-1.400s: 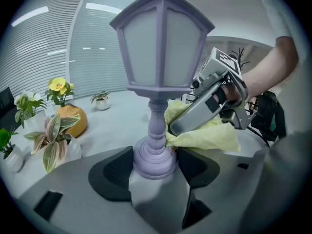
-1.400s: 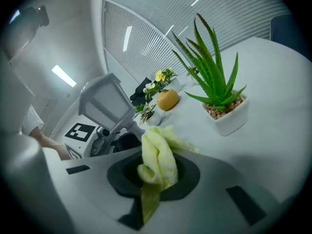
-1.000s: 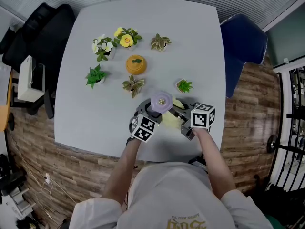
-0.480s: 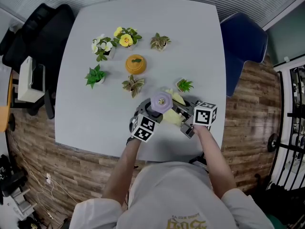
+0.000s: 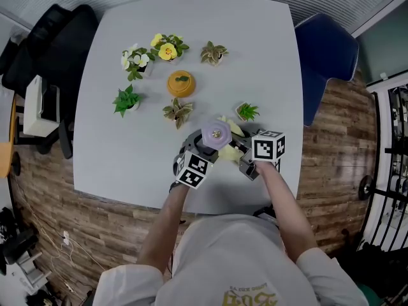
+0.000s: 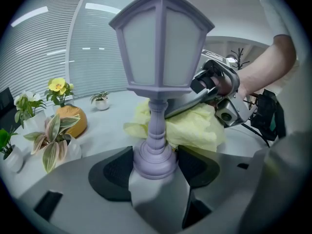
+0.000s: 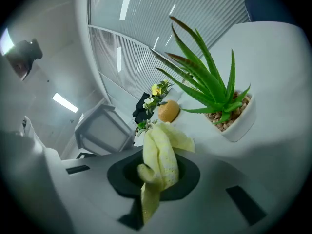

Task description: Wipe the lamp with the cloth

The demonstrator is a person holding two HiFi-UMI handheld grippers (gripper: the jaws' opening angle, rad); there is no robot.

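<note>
1. The left gripper (image 6: 155,169) is closed on the round base of a lilac lantern-shaped lamp on a slim post (image 6: 161,48), with a dark pad pressed to each side of the base.
2. The lamp (image 5: 216,134) stands upright over the light grey worktop (image 5: 191,43), close to its near edge and right of the middle.
3. The right gripper (image 7: 156,174) is clamped on a pale yellow knitted cloth (image 7: 158,162). The cloth is bunched between the nearly closed jaws, with ends hanging out on both sides.
4. In the left gripper view, the cloth (image 6: 195,128) lies bunched against the far side of the lamp post, just above the base. The right gripper (image 6: 219,91) reaches in from the right.
5. A spiky green plant in a white pot (image 7: 222,101) stands just beyond the right gripper.
6. A round orange pot (image 5: 182,84) sits farther back, near the middle of the worktop.
</note>
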